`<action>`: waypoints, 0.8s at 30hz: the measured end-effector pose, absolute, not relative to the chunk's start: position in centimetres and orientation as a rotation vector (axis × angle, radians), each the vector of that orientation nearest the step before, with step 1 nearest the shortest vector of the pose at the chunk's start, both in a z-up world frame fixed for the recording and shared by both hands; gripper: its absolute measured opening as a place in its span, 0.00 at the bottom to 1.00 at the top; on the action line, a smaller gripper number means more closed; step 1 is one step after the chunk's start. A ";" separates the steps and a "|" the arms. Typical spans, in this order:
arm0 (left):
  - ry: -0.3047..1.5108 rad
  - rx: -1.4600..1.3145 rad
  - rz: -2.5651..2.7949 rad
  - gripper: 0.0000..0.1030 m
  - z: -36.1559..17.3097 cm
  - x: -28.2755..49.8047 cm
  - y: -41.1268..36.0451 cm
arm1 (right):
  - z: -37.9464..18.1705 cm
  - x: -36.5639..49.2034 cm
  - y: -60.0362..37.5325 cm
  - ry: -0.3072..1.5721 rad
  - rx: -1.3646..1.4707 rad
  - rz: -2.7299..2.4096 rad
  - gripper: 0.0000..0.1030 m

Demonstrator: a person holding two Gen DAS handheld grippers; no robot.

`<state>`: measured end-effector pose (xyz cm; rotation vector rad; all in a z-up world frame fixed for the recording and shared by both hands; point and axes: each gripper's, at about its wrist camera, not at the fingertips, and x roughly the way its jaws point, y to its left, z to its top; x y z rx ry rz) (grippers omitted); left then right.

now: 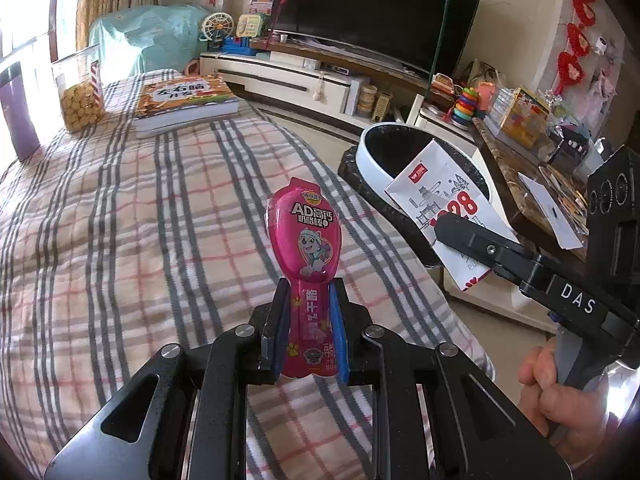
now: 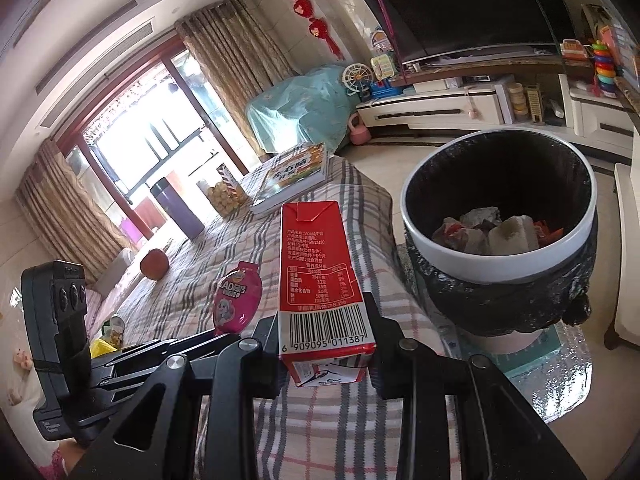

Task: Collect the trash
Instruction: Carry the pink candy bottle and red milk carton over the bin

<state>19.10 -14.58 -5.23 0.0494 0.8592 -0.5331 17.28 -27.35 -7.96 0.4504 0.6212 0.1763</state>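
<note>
My left fingers (image 1: 305, 326) pinch the pink snack wrapper (image 1: 304, 240) by its narrow lower end, centre frame: thin, limp film, likely slippery. My right fingers (image 2: 326, 340) clamp the red milk carton (image 2: 320, 268) at its barcode end; light, crushable, beside the bin (image 2: 500, 256) at right.

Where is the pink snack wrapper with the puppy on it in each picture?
Left wrist view: the pink wrapper stands in the middle, pinched at its lower end in the left gripper.
Right wrist view: the pink wrapper is low and left of centre, beside the milk carton that the right gripper holds.
Shared landmark: the white bin with the black bag, on the right in both.
</note>
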 end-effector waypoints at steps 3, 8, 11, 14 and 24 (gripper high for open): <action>0.858 0.056 -0.542 0.17 -5.2 19.1 -15.1 | -8.0 17.2 -27.8 0.621 0.454 0.168 0.31; 0.854 0.065 -0.558 0.17 -4.9 19.1 -16.0 | -8.0 17.0 -28.3 0.620 0.458 0.157 0.31; 0.855 0.068 -0.565 0.17 -4.8 19.2 -16.6 | -8.0 17.0 -28.8 0.616 0.461 0.150 0.31; 0.853 0.072 -0.573 0.17 -4.7 19.3 -17.1 | -7.9 17.0 -29.1 0.612 0.465 0.144 0.31; 0.847 0.092 -0.603 0.17 -4.4 19.2 -18.8 | -7.7 16.7 -30.2 0.602 0.472 0.124 0.31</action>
